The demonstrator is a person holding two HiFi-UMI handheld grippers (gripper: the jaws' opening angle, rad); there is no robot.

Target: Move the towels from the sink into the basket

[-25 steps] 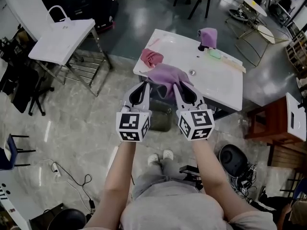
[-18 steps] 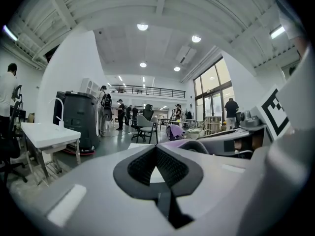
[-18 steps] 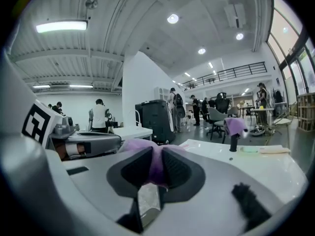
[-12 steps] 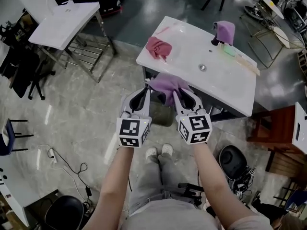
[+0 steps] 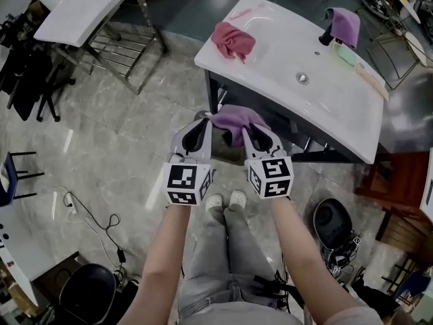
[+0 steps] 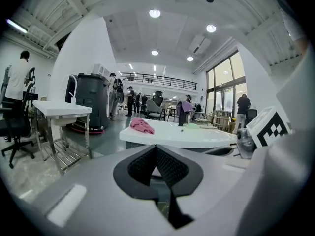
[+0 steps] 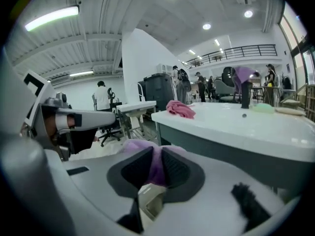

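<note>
Purple cloth towel [image 5: 233, 119], crumpled, hangs between two hand-held grippers in front of the near edge of a white rectangular sink top [image 5: 284, 63]. The left gripper [image 6: 156, 147] has its dark ribbed pads drawn together at the tips, and the towel's left corner reaches those tips in the head view. The right gripper [image 7: 154, 151] is clamped on the towel's right side, with purple folds bunched between its pads.

On the grey marbled floor [image 5: 108, 134], a white table [image 5: 81, 9] stands at far left. On the sink top a pink towel [image 5: 233, 40] lies in a heap at its far left end. A second purple towel [image 5: 345, 24] is draped over the dark faucet at its far right. A brown wooden cabinet [image 5: 399, 181] is cut off at the right edge.

Whatever sits below the held towel is hidden by the cloth and the grippers. People in the far background of the gripper views are too small to make out.
</note>
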